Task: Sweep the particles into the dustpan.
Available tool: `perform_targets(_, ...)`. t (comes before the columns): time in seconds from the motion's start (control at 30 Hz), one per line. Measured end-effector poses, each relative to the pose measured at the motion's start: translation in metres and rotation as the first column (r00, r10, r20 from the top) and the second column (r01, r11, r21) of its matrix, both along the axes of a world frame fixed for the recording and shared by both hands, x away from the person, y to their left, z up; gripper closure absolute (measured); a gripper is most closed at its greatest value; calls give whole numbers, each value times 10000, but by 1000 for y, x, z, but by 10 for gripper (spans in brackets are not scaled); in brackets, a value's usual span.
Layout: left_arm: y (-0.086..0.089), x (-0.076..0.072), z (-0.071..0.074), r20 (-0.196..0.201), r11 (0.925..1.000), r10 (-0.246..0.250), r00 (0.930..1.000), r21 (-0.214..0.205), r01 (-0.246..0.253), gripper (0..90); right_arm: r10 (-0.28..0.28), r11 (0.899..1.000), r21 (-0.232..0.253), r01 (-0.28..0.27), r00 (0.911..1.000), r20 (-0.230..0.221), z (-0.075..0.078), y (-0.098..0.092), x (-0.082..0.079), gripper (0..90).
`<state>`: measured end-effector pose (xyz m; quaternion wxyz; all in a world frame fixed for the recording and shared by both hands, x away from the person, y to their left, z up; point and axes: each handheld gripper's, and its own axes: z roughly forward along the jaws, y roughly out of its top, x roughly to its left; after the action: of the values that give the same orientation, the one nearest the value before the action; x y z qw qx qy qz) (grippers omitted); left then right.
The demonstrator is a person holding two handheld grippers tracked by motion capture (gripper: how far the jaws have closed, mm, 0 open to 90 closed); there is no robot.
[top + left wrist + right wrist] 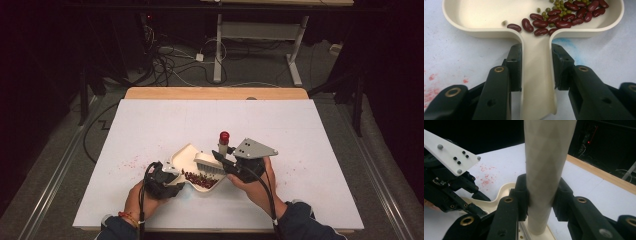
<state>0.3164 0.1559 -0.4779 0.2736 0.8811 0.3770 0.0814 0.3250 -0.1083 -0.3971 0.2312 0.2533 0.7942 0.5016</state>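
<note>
Jaws clamp dustpan handle; other jaws grip brush handle

Two black grippers are seen, the left gripper and the right gripper, each with brass-ringed screw holes along its jaws. A grey three-cornered plate with dark screws is carried above the right gripper. Black cables trail back. Dark blue sleeves are worn, and a red wristband behind the left gripper.
</note>
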Motion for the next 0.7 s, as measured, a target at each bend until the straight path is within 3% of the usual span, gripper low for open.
perform_targets(0.37, 3, 2, 0, -133, 9999, -86, 9999, -60, 85, 632, -565, 9981, 266, 552, 9971, 517, 9, -18, 10, 705)
perform_targets(0.57, 8, 5, 1, -246, 10000, -45, 9997, -71, 43, 632, -1191, 9926, 307, 1173, 9907, 651, 9, -29, 31, 705)
perform_targets(0.7, 14, 7, 1, -320, 9999, -14, 9995, -110, 10, 632, -1600, 9870, 299, 1581, 9840, 784, 6, -25, 47, 705)
